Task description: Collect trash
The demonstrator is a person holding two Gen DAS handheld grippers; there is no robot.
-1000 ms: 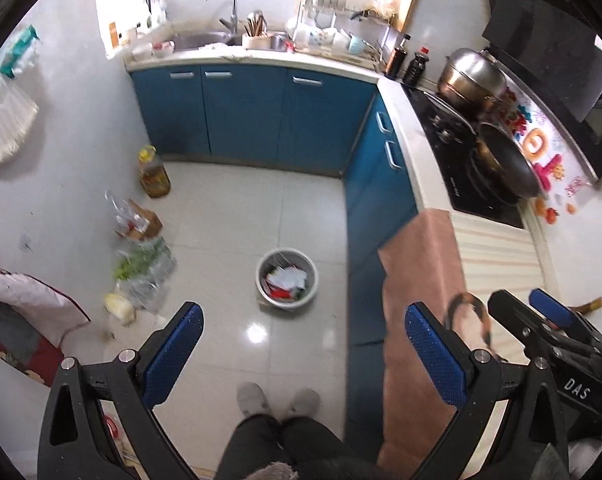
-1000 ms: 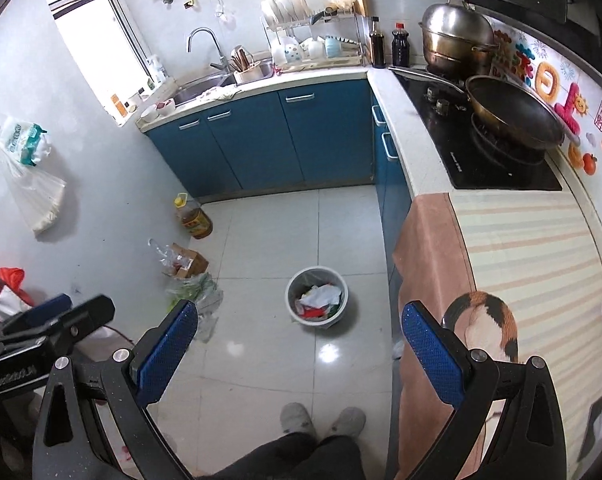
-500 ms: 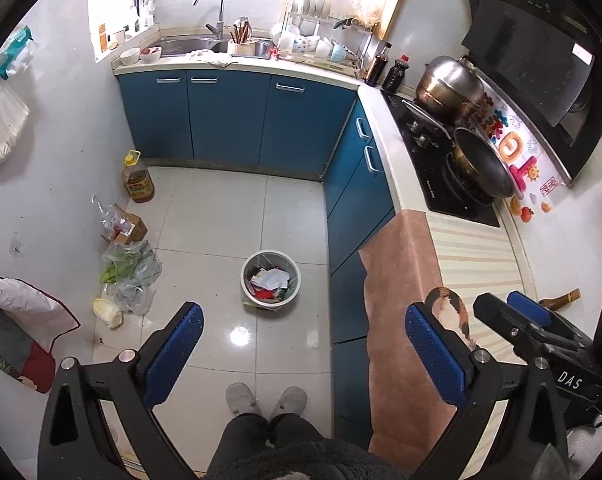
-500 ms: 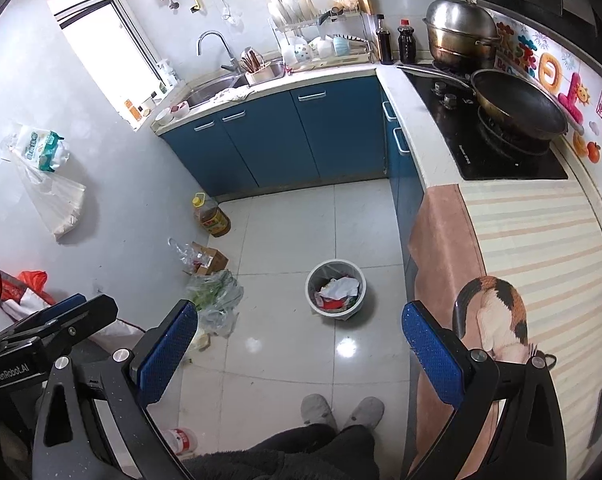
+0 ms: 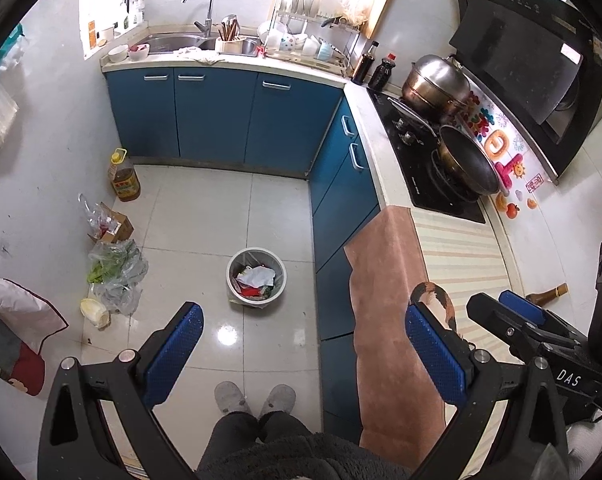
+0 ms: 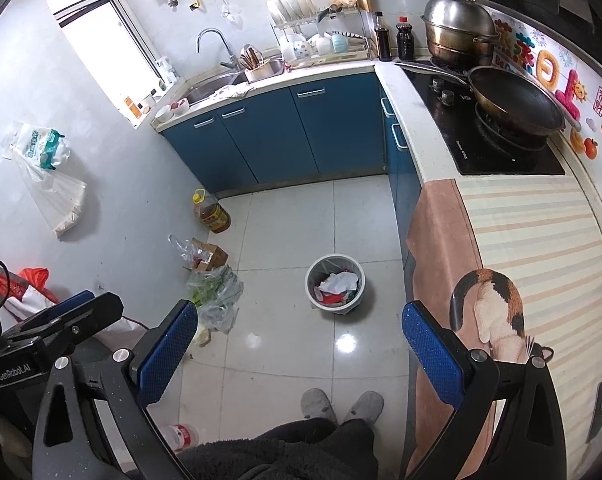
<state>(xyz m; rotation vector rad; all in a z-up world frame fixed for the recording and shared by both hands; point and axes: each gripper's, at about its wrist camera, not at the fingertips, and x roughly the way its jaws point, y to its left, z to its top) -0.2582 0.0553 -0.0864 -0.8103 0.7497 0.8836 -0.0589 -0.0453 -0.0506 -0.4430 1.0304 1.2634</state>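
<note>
left gripper (image 5: pixel 303 354): jaws spread, empty, held high | right gripper (image 6: pixel 301 354): same | trash bin (image 6: pixel 335 282) on floor below

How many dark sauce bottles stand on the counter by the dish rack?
2. One taller bottle stands at the dish rack's right end, and a shorter red-capped bottle stands right of it, beside the steel pot. Others may be hidden behind.

Both wrist cameras hang high, side by side, tilted down at the kitchen floor toward twelve o'clock. Both catch the trash bin (image 5: pixel 256 277) (image 6: pixel 335 282), well below, and the blue cabinets (image 5: pixel 221 116) (image 6: pixel 285 128).
</note>
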